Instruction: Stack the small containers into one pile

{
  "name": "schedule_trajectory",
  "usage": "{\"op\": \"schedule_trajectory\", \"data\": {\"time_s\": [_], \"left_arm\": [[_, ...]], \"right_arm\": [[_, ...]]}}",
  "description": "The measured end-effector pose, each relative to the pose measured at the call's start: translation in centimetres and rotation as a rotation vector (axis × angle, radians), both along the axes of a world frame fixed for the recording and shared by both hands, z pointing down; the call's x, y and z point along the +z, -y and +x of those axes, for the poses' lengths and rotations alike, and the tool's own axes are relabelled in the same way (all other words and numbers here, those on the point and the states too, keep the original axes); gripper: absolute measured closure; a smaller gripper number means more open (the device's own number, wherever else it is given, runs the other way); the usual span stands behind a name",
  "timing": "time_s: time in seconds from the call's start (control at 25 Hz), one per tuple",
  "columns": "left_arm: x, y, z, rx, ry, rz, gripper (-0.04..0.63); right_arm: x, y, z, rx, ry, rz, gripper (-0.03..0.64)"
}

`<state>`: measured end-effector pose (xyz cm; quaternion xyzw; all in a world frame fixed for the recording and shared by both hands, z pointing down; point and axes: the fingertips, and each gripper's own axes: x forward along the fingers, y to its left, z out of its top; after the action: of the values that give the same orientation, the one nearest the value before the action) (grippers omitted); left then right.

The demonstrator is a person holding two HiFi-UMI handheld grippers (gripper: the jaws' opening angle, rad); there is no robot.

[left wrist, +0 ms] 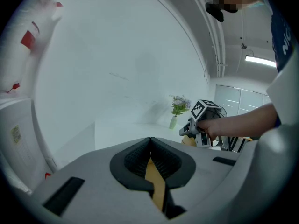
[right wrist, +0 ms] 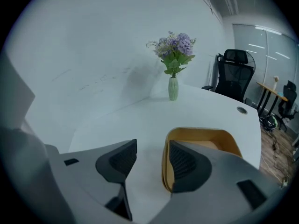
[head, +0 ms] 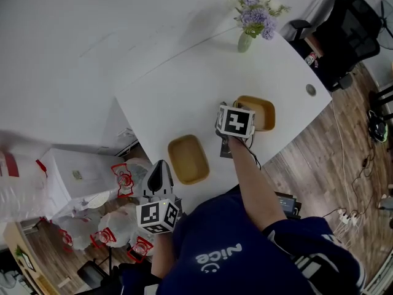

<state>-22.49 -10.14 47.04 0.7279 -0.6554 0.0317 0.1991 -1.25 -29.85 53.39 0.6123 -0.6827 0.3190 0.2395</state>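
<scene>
**White worktop, two tan containers, one tool astride a rim**

White wall (head: 73, 29) backs a white worktop (head: 202, 85) with a rounded far corner. A pale green vase (right wrist: 173, 87) of purple flowers stands at that far end. A round cable hole (head: 311, 90) sits near the right edge. Beyond that edge are a black office chair (head: 353, 29) and a wood-plank floor (head: 331, 165) with cables trailing over it. Clear plastic bags with red marks (head: 123, 180) are heaped on the floor to the left of the worktop.

Two shallow tan containers lie on the worktop, apart from each other and not stacked. The left container (head: 188, 159) sits near the front edge. The right container (right wrist: 210, 136) is farther along, partly hidden in the head view by a marker cube (head: 235, 120).

The right tool (right wrist: 152, 148) has its jaws spread. They straddle the near side wall of the right container, with the right jaw inside the tub and the left jaw outside over bare worktop. The wall sits close against the right jaw.

The left tool (left wrist: 150, 141) is held at the worktop's front edge, just beside the left container. Its jaws meet tip to tip. A tan strip shows in the slit behind the tips, and I cannot tell whether it touches them.
</scene>
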Motion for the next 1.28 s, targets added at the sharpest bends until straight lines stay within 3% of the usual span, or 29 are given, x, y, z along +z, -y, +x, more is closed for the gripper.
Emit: {"op": "schedule_trajectory", "data": {"time_s": [0.48, 0.56, 0.68, 0.76, 0.92, 1.04, 1.2, 1.28], "left_arm": [[1.8, -1.8, -0.8, -0.028, -0.063, -0.046, 0.577], [1.7, -2.1, -0.7, -0.03, -0.079, -0.044, 0.577], [1.9, -2.6, -0.7, -0.025, -0.078, -0.047, 0.577], [2.1, -3.1, -0.7, -0.03, -0.075, -0.055, 0.577], [2.2, -3.6, -0.5, -0.044, -0.063, -0.065, 0.577], [2.3, -3.8, -0.7, -0.066, -0.055, -0.069, 0.577], [2.2, -3.9, -0.6, -0.077, -0.055, -0.07, 0.577], [2.2, -3.7, -0.4, -0.076, -0.058, -0.068, 0.577]], "right_arm": [[-4.3, -1.5, 0.8, -0.092, 0.056, 0.113, 0.414], [-3.6, -2.1, 2.0, -0.079, 0.084, 0.115, 0.462], [-1.9, -3.4, 2.1, -0.137, 0.086, 0.082, 0.48], [-0.4, -3.9, 1.8, -0.179, 0.03, 0.047, 0.48], [1.7, -4.0, 2.8, -0.153, -0.065, 0.002, 0.54], [3.0, -4.2, 3.1, -0.165, -0.101, -0.037, 0.549], [3.4, -4.4, 2.4, -0.207, -0.058, -0.055, 0.545], [2.6, -4.3, 2.0, -0.221, -0.009, -0.041, 0.474]]}}
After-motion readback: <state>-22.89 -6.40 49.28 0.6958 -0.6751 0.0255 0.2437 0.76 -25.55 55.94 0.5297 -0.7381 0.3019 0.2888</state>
